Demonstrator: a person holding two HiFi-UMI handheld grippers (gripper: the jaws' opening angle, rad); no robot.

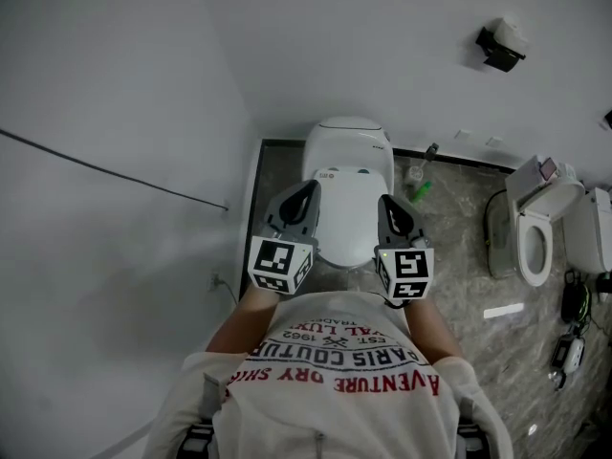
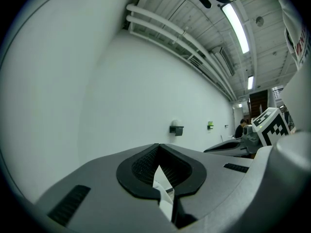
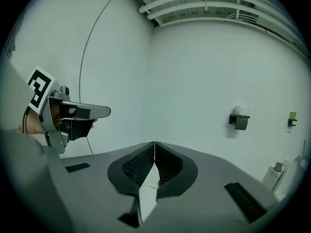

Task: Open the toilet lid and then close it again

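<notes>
I'm standing right over the toilet (image 1: 349, 143), which sits against the wall in the corner. Its white lid (image 1: 346, 213) is down flat on the bowl. The left gripper (image 1: 307, 190) is over the lid's left edge and the right gripper (image 1: 384, 203) is over its right edge. From the head view I can't tell whether either one touches it. In the left gripper view the fingers (image 2: 141, 165) are pressed together at the tips with nothing between them. The right gripper view shows its fingers (image 3: 170, 166) closed the same way and empty. A second toilet (image 1: 535, 242) with its lid raised stands well apart on the right, and a paper holder (image 1: 499, 48) hangs on the wall.
</notes>
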